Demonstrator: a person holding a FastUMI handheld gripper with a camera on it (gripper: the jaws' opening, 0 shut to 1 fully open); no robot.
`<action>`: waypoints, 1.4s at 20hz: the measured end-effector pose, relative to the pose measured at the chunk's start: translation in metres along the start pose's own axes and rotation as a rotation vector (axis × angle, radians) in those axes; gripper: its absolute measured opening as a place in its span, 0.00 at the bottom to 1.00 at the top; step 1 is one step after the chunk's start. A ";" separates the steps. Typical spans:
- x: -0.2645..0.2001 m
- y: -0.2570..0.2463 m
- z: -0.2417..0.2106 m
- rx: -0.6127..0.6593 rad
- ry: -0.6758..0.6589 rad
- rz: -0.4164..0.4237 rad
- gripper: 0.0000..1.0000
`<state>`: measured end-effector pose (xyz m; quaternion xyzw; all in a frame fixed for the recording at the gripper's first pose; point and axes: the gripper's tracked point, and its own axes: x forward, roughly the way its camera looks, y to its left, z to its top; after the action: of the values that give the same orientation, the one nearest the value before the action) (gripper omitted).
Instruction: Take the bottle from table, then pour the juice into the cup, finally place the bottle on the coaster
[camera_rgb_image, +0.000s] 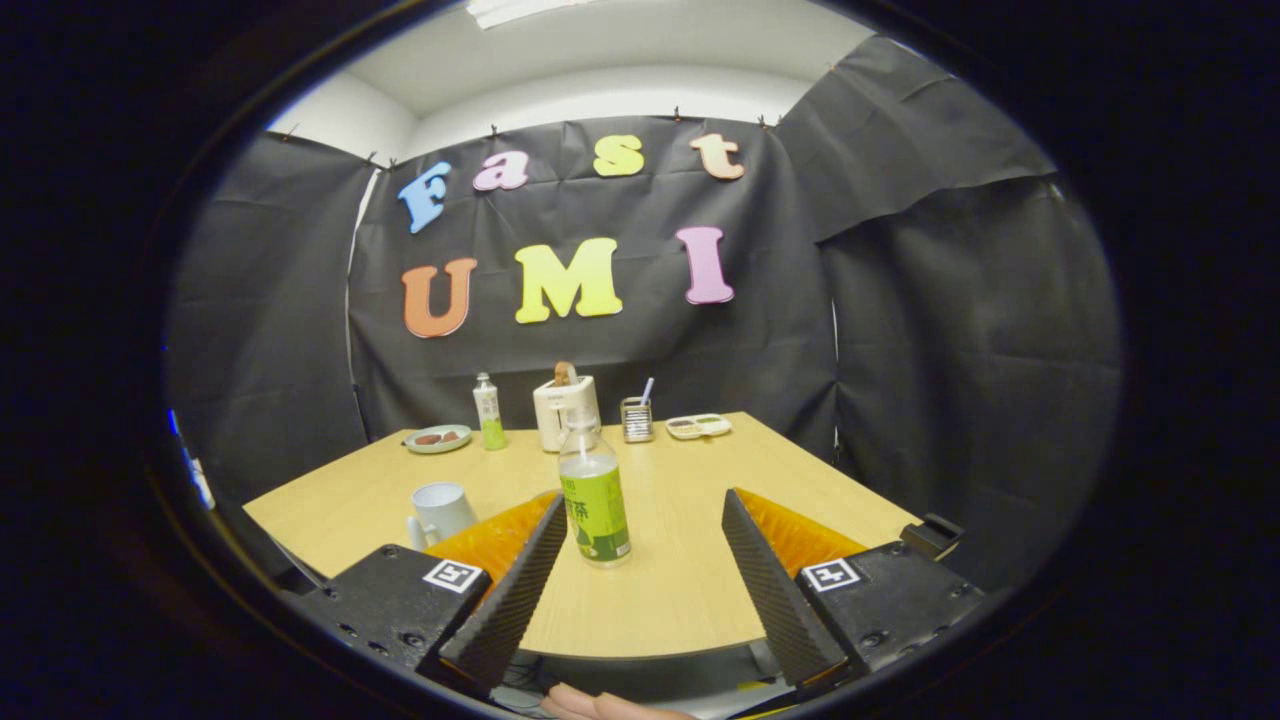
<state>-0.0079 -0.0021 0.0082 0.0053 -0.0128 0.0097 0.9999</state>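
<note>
While a fingertip (600, 706) shows just beneath it, the gripper (640, 520) hangs over the near edge of the wooden table (680, 600) with its fingers spread wide and nothing pinched. Just ahead, nearer the left finger (520, 590), the bottle (594, 495) stands upright, long axis vertical and cap up; it is clear plastic with a green label. Left of it, partly behind that finger, sits a pale mug (438, 512), handle to the left. Well beyond, along the far edge, stand a plate (438, 438), a second bottle (488, 412), a toaster (566, 410), a small mesh holder (637, 419) and a shallow tray (698, 426).
</note>
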 end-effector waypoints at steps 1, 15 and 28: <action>0.000 0.000 0.001 -0.004 -0.001 -0.002 1.00; 0.022 -0.002 -0.017 -0.034 0.008 -0.029 1.00; 0.092 0.037 -0.041 -0.131 -0.053 0.051 1.00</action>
<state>0.0841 0.0372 -0.0300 -0.0601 -0.0400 0.0344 0.9968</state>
